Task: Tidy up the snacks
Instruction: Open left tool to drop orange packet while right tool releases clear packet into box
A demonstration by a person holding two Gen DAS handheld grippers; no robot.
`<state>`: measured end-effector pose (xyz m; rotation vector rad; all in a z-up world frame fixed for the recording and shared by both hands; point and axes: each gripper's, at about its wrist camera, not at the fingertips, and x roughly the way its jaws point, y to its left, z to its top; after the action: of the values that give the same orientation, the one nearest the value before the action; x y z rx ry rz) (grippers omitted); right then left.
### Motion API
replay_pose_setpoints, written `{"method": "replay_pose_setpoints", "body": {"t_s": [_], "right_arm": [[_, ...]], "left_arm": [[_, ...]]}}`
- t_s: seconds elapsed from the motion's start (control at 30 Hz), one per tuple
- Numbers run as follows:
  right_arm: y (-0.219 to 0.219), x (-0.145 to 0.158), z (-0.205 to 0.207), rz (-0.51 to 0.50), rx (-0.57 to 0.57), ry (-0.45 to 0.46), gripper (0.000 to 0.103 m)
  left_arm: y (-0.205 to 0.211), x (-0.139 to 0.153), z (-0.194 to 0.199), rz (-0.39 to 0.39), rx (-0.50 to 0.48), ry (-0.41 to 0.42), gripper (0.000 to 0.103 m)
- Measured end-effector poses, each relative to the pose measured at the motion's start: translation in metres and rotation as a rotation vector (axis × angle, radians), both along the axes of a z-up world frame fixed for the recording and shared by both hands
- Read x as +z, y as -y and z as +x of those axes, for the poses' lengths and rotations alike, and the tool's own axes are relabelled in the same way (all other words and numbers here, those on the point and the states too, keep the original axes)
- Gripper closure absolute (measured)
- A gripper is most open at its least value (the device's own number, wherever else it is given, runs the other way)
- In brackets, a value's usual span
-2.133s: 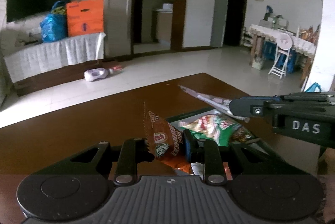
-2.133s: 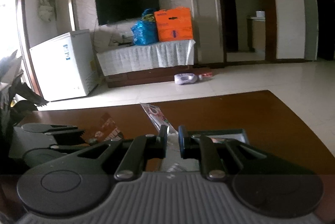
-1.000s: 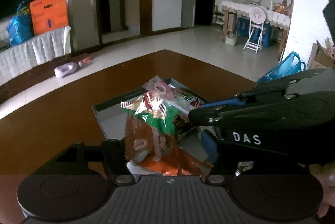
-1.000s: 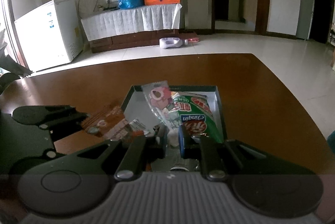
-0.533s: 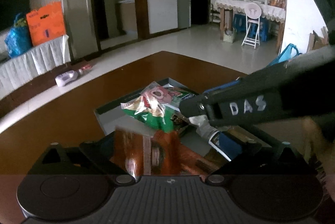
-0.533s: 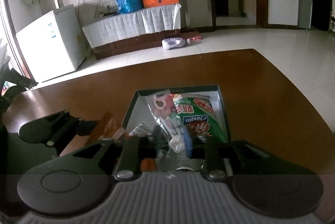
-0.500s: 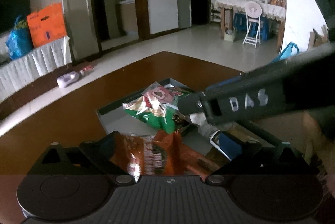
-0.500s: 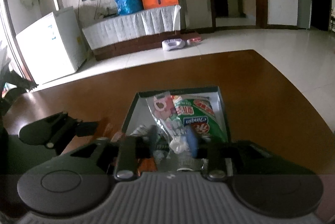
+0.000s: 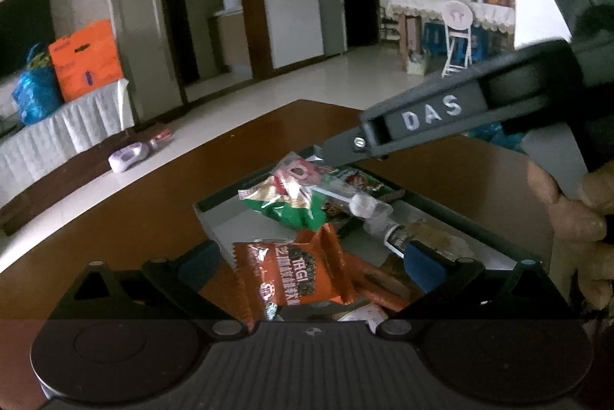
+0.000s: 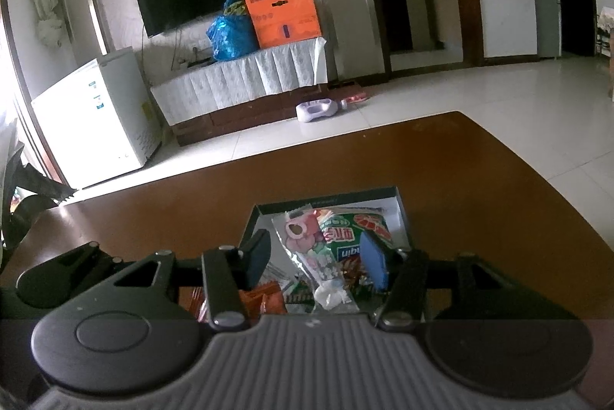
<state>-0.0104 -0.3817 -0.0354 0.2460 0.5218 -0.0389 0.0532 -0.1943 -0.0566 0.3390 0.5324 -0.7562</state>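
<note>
Both packets have left the jaws since a second ago: the left gripper (image 9: 312, 262), which then pinched the orange snack packet (image 9: 297, 274), has just been opening and now stands spread wide, with the packet lying loose between its blue pads at the near end of the box (image 9: 215, 212), touching neither pad; the right gripper (image 10: 314, 258), which was clamped on the clear pink-printed packet (image 10: 307, 249), has just been opening too, and its jaws now stand apart with that packet lying free between them; the clear packet rests slantwise across the green snack bag (image 10: 358, 233) inside the box, its tip toward the far wall; in the right wrist view the orange packet (image 10: 268, 300) shows low at the box's near left corner; the box sits on the brown table (image 10: 460, 187); in the left wrist view the right gripper's arm crosses above the box, held by a hand (image 9: 575, 218) at the right edge.
</note>
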Motion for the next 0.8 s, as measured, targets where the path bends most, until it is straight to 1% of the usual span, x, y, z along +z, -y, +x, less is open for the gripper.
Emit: {"method": "replay_pose_setpoints", "body": {"t_s": [0.2, 0.43, 0.8], "right_arm": [[-0.004, 0.003, -0.004, -0.01, 0.012, 0.004, 0.05], [-0.008, 0.007, -0.012, -0.028, 0.015, 0.014, 0.048], [-0.011, 0.007, -0.012, -0.041, 0.024, 0.001, 0.048]], "left_arm": [[-0.005, 0.005, 0.005, -0.016, 0.046, -0.01, 0.0], [-0.006, 0.006, 0.003, -0.008, 0.061, 0.0, 0.0], [-0.007, 0.006, 0.004, -0.002, 0.083, 0.009, 0.0]]}}
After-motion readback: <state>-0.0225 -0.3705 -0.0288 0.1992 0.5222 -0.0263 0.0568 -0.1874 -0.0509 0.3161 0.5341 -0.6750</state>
